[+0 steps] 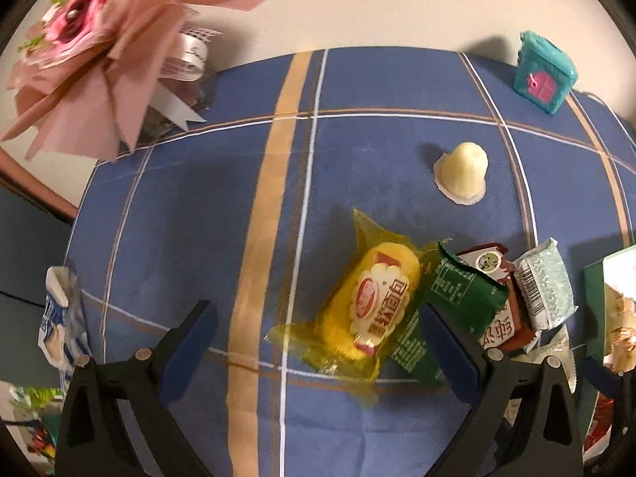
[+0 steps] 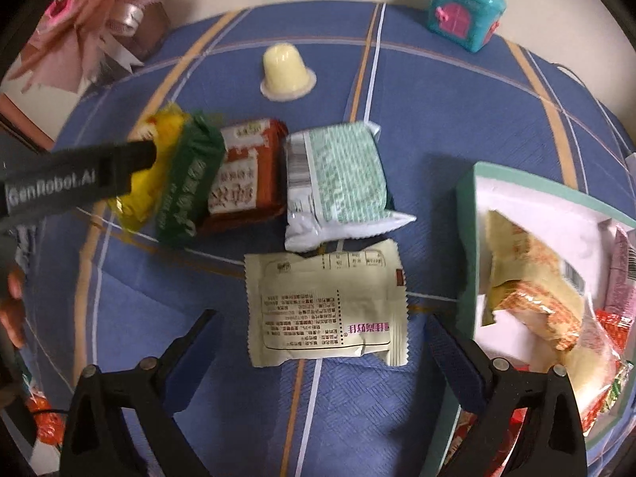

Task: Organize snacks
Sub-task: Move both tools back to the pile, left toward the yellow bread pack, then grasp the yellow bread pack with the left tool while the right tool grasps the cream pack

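My left gripper (image 1: pixel 318 318) is open, its fingers straddling a yellow bread packet (image 1: pixel 373 306) lying on the blue checked cloth (image 1: pixel 198 206). Beside it lie a green packet (image 1: pixel 457 302), a red-brown packet (image 1: pixel 505 318) and a pale green-white packet (image 1: pixel 544 282). My right gripper (image 2: pixel 322 330) is open above a cream packet (image 2: pixel 326 310). In the right wrist view the yellow packet (image 2: pixel 159 159), green packet (image 2: pixel 187 183), red-brown packet (image 2: pixel 246 171) and green-white packet (image 2: pixel 338 179) lie in a row. A green-rimmed box (image 2: pixel 469 238) at the right holds several snacks. The left gripper's finger (image 2: pixel 79 179) reaches over the yellow packet.
A cream jelly cup (image 1: pixel 463 171) (image 2: pixel 284 67) stands farther back. A teal toy house (image 1: pixel 544 71) (image 2: pixel 465 16) sits at the cloth's far edge. A pink flower bouquet (image 1: pixel 99 47) stands far left. A blue-white packet (image 1: pixel 59 318) lies at the left edge.
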The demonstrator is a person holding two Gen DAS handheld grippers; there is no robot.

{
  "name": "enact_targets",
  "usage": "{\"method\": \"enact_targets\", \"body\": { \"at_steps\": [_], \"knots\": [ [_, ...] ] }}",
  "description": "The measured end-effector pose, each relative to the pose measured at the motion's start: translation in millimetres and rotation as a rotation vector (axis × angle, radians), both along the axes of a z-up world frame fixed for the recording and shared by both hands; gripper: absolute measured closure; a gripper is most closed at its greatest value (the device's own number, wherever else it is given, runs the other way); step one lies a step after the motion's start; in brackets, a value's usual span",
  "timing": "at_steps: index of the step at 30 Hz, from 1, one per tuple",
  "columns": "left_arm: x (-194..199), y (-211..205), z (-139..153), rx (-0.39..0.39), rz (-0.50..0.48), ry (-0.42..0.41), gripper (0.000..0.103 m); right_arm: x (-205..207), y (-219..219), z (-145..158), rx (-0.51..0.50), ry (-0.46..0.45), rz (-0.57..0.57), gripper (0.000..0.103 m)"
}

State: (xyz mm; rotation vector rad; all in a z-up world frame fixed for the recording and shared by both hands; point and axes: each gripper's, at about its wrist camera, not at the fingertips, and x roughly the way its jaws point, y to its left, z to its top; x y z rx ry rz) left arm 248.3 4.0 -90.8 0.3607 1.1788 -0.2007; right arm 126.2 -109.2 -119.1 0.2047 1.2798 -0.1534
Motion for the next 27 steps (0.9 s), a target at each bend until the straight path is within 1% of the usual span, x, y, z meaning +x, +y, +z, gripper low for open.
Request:
{"method": "enact_targets", "body": {
  "at_steps": [1, 2, 3, 5, 7, 9, 10, 11, 14, 15, 16, 18, 20, 22, 27],
  "knots": [
    [1.2, -2.1, -2.6, 0.001, -0.006, 0.005, 0.004, 0.5, 0.1, -4.2, -0.004, 0.011, -0.003, 0.004],
    [2.3, -3.6, -4.9, 0.002, -0.01, 0.008, 0.009, 0.9, 0.1, -7.3, -0.006, 0.019, -0.005, 0.005],
    [2.8, -5.5, -7.0, 0.005, -0.015, 0.01, 0.011, 2.0, 0.4, -10.0, -0.008, 0.024, -0.005, 0.006],
    [3.9, -8.8, -8.8, 0.007, -0.021, 0.005, 0.021, 2.1, -0.4, -12.4, -0.022, 0.028, -0.008, 0.01],
    [4.8, -9.8, -9.9, -0.003, -0.022, 0.015, 0.028, 1.8, -2.7, -12.1, -0.022, 0.021, -0.01, 0.012],
    [5.0, -10.0, -11.5, -0.014, -0.02, 0.023, 0.037, 1.2, -5.0, -10.5, -0.023, 0.013, -0.015, 0.021],
    [5.0, -9.8, -13.0, -0.019, -0.02, 0.032, 0.049, 1.4, -6.1, -9.5, -0.028, 0.01, -0.017, 0.022],
    [4.3, -9.3, -14.9, -0.026, -0.016, 0.042, 0.056, 0.9, -7.3, -8.8, -0.025, 0.006, -0.018, 0.024],
    [1.5, -6.2, -16.2, -0.027, -0.002, 0.034, 0.059, 1.1, -9.2, -3.7, -0.019, 0.004, -0.019, 0.034],
    [0.6, -3.6, -15.5, -0.038, 0.011, 0.035, 0.06, -0.7, -11.2, -1.5, -0.024, -0.001, -0.022, 0.039],
    [-0.3, 0.8, -14.6, -0.056, 0.034, 0.041, 0.061, -1.5, -12.6, 0.2, -0.016, -0.007, -0.025, 0.04],
    [-2.8, 7.0, -13.5, -0.075, 0.067, 0.046, 0.061, -2.9, -15.5, 3.8, -0.003, -0.015, -0.029, 0.047],
    [-7.8, 15.3, -11.6, -0.095, 0.11, 0.045, 0.062, -4.9, -19.4, 6.7, 0.008, -0.02, -0.029, 0.048],
    [-15.3, 23.0, -9.4, -0.133, 0.153, 0.052, 0.062, -5.7, -23.8, 8.0, 0.013, -0.021, -0.024, 0.05],
    [-41.0, 38.0, -0.4, -0.209, 0.267, 0.047, 0.062, -9.7, -28.1, 9.8, 0.037, -0.027, -0.022, 0.049]
  ]
}}
